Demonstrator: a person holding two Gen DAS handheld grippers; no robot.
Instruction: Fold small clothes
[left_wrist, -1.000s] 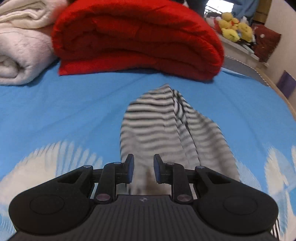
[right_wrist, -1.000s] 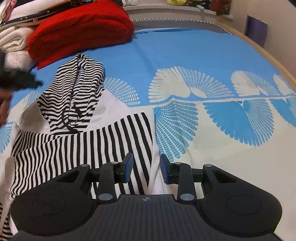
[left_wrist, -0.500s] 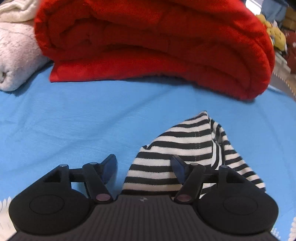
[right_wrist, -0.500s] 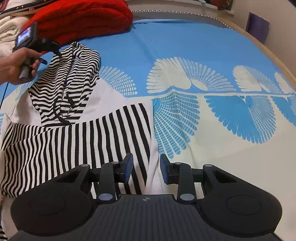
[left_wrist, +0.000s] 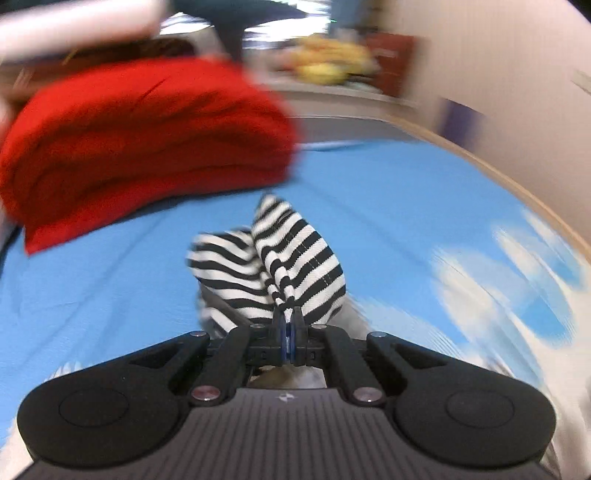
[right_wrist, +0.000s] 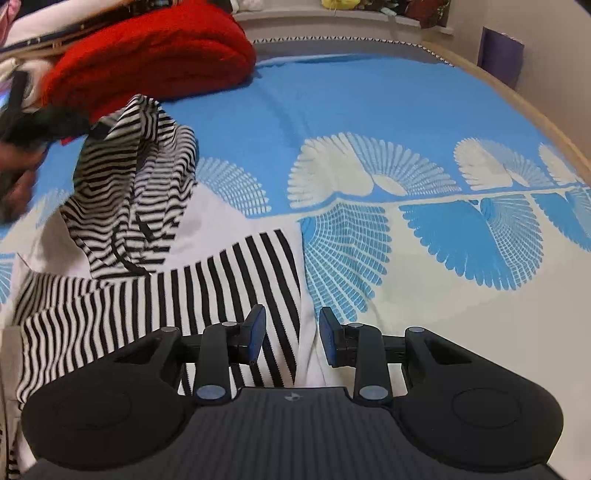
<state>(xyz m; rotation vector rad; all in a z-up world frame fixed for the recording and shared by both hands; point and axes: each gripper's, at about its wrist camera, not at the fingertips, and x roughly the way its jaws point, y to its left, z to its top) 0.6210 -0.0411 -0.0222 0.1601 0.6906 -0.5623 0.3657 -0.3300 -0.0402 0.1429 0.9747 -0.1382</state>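
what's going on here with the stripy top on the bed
A person is folding a black-and-white striped hooded top on a blue patterned bedspread. The left hand-held gripper is shut on the hood, lifting its tip off the bed. The right hand-held gripper is open above the top's striped edge, gripping nothing. A folded red blanket lies behind.
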